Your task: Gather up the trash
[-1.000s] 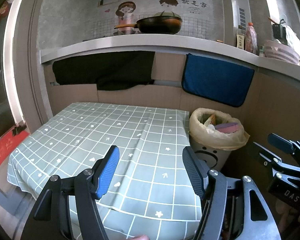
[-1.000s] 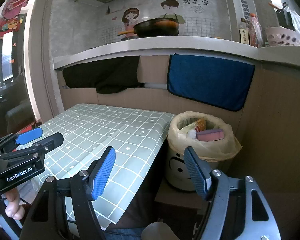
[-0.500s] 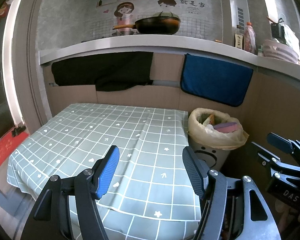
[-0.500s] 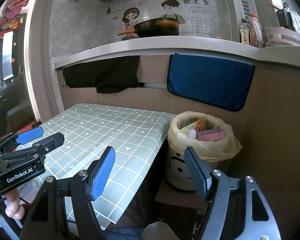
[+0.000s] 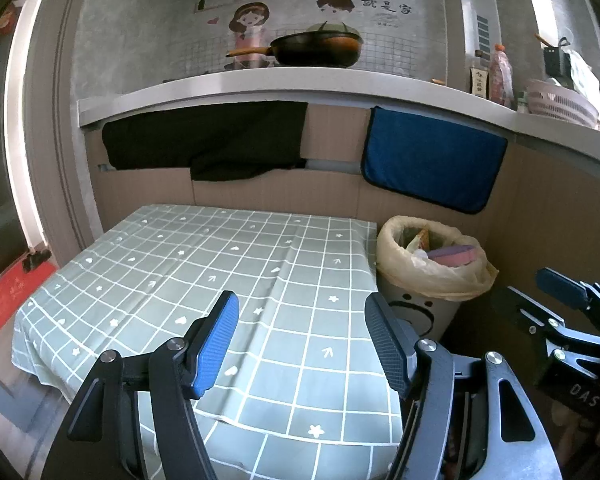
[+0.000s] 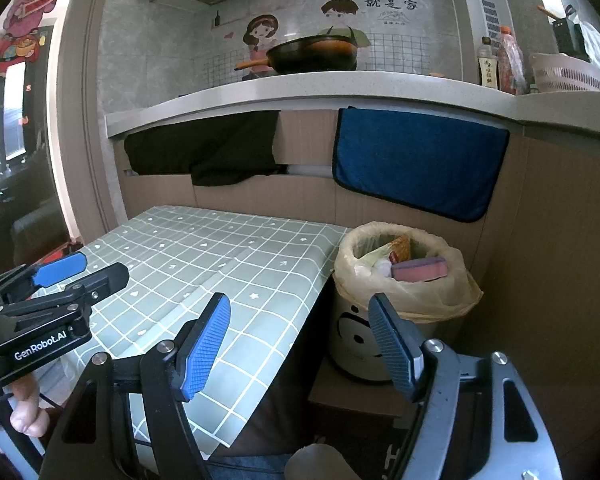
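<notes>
A white trash bin with a smiley face and a yellowish liner stands right of the table. Inside it lie a pink and purple sponge, a snack wrapper and crumpled paper. My left gripper hovers open over the near part of the green checked tablecloth, nothing between its fingers. My right gripper hangs open over the table's right edge, short of the bin, holding nothing. Each gripper appears at the side of the other's view.
A counter ledge runs behind the table with a black pan, bottles and a pink basket. A black cloth and a blue towel hang below it. A hand holds the left gripper's handle.
The left wrist view has drifted slightly, the scene sliding a little down and left. The right gripper has stayed put. Both remain open.
</notes>
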Demonstrator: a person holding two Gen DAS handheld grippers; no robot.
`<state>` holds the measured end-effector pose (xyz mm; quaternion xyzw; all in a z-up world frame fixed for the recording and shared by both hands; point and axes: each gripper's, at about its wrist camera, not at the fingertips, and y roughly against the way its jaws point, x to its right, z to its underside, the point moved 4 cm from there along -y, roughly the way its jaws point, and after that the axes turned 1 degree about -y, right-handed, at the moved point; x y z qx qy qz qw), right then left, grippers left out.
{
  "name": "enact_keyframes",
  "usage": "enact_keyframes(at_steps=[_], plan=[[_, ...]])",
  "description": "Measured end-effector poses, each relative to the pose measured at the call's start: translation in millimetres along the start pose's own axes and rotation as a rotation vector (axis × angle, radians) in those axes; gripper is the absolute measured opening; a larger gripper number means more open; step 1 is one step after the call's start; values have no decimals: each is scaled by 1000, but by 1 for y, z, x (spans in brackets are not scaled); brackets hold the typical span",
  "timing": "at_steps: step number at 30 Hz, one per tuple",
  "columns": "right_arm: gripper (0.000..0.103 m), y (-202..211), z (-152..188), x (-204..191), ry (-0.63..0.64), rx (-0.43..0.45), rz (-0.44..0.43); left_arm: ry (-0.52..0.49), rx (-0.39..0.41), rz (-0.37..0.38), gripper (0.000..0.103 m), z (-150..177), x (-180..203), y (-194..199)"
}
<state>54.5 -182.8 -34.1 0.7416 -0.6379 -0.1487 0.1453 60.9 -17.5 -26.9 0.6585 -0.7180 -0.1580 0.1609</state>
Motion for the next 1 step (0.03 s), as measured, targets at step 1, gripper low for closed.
enact_keyframes(at_steps=[1], plan=[[69, 0, 0, 0, 0, 0, 0, 4, -4, 1, 66, 0, 0, -2]])
